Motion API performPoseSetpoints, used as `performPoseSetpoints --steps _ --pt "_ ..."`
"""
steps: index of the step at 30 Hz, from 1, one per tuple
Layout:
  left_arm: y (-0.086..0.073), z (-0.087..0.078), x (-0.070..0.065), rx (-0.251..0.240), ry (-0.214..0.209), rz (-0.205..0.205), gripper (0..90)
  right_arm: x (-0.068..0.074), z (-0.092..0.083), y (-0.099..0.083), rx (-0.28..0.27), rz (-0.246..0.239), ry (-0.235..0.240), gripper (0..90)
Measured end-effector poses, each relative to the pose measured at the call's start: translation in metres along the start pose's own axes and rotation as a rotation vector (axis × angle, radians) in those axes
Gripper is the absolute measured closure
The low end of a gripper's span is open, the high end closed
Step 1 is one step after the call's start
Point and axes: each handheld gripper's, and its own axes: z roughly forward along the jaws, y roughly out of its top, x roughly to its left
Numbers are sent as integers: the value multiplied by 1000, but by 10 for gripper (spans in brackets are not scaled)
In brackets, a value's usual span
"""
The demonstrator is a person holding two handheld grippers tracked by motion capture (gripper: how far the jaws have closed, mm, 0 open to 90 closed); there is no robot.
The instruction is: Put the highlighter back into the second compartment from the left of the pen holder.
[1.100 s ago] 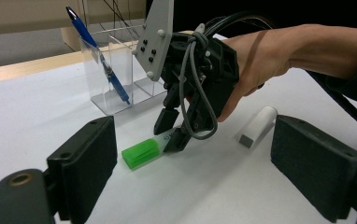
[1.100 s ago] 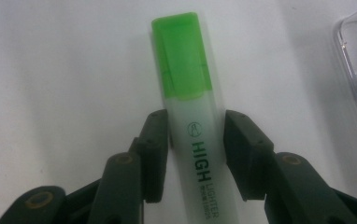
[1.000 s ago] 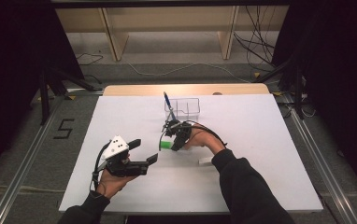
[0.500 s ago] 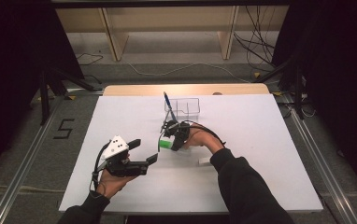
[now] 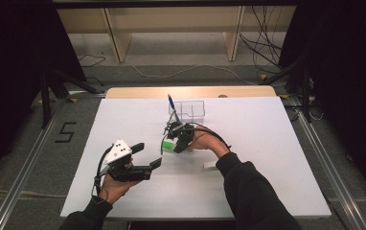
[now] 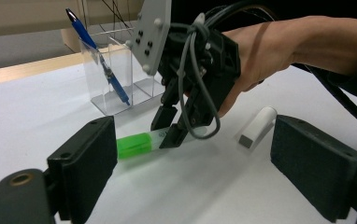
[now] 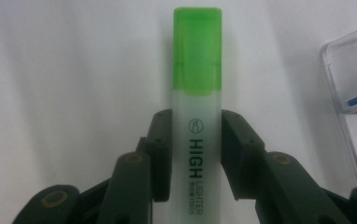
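Observation:
A highlighter (image 7: 196, 70) with a green cap and a frosted body lies flat on the white table (image 5: 267, 158). My right gripper (image 7: 196, 140) is shut on its body, one jaw on each side, with the cap pointing away past the fingertips. In the high view the right gripper (image 5: 174, 145) and highlighter (image 5: 167, 144) are at the table's middle. My left gripper (image 5: 147, 155) is at the front left, open and holding nothing. In the left gripper view its wide jaws frame the highlighter (image 6: 133, 144) and the right gripper (image 6: 167, 133).
A clear plastic organizer (image 5: 193, 110) stands just behind the right gripper, with a blue pen (image 5: 171, 103) leaning in its left compartment. A small white stick (image 5: 210, 165) lies on the table near the person's right forearm. A wooden strip edges the table's far side.
The right hand has shifted very slightly to the left over the highlighter. The left gripper has not moved.

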Motion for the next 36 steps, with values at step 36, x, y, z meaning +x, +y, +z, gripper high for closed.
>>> performPoseSetpoints --steps 36 --pt "-1 -1 1 -25 17 -31 142 -20 -84 -30 -657 319 -144 669"
